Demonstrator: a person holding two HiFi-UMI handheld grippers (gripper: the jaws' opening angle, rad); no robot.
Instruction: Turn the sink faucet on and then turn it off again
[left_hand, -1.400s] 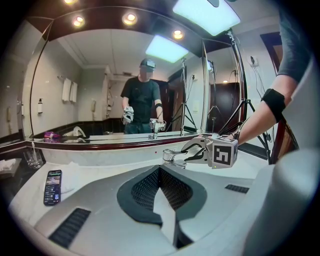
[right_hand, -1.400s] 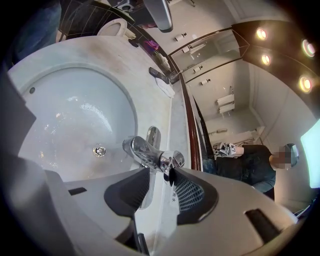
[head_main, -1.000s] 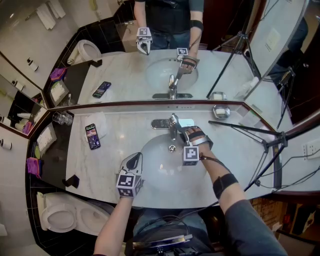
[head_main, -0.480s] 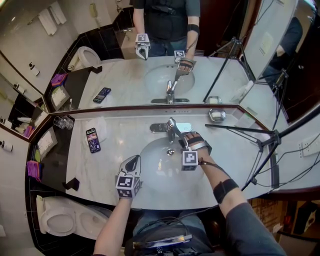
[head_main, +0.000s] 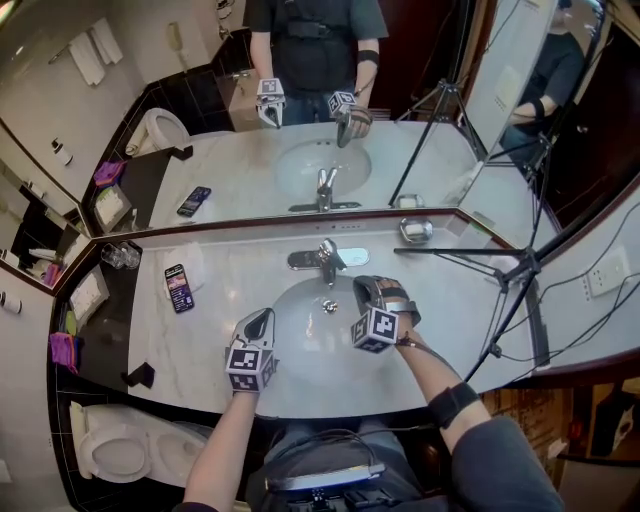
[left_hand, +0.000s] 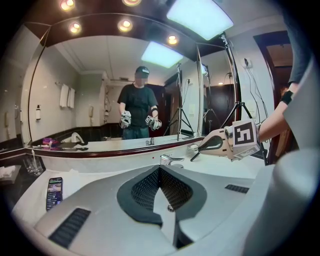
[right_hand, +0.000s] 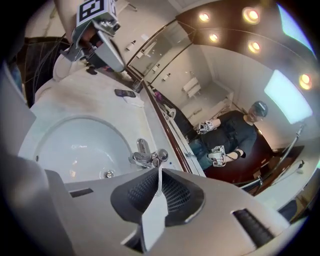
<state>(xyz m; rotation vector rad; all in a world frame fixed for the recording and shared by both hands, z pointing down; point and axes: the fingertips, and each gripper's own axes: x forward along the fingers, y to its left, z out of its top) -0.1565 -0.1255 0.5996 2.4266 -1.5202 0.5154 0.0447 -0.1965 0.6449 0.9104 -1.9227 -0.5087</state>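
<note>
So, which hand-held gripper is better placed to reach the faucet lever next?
Probably the right. The right hand-held gripper points at the faucet from close by, jaws just closed with nothing between them; the left hand-held gripper hangs over the left rim of the basin, farther away.

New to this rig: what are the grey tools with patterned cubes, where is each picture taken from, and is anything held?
A person stands at a bathroom sink with a two-jaw gripper in each hand: left gripper and right gripper; the cubes are part of them. The top-down picture comes from a camera on the person's head; the other two from cameras riding on each gripper, looking along its jaws. On the counter lie a phone, a glass and a small metal dish; the faucet stands behind the sink. Nothing is held: the left jaws are together, the right jaws have just been closing on nothing, apart from the faucet.
</note>
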